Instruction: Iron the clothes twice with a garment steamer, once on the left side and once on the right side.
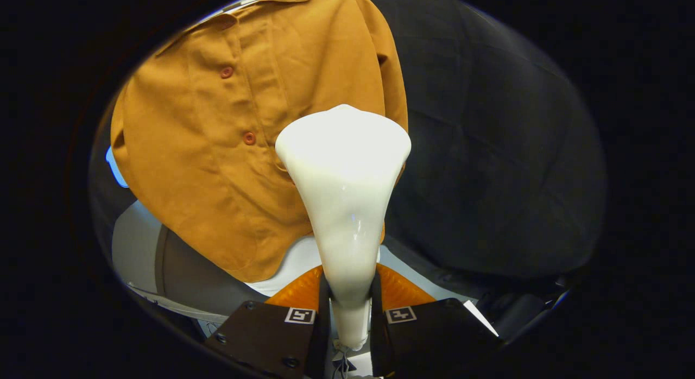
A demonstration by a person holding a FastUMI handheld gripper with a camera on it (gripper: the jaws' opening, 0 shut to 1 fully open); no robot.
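Tongs clamp white steamer against mustard shirt

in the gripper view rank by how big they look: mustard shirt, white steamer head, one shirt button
1. mustard shirt
2. steamer head, held between the tongs; nearness to the camera enlarges it
3. shirt button, smallest by far

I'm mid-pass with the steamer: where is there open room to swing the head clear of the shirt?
The gripper is shut on the steamer. Open room lies beside the mustard shirt, on the side away from its buttons, against the black cloth wall. It is crowded on the button side, where the shirt hangs over the white surface below its hem.
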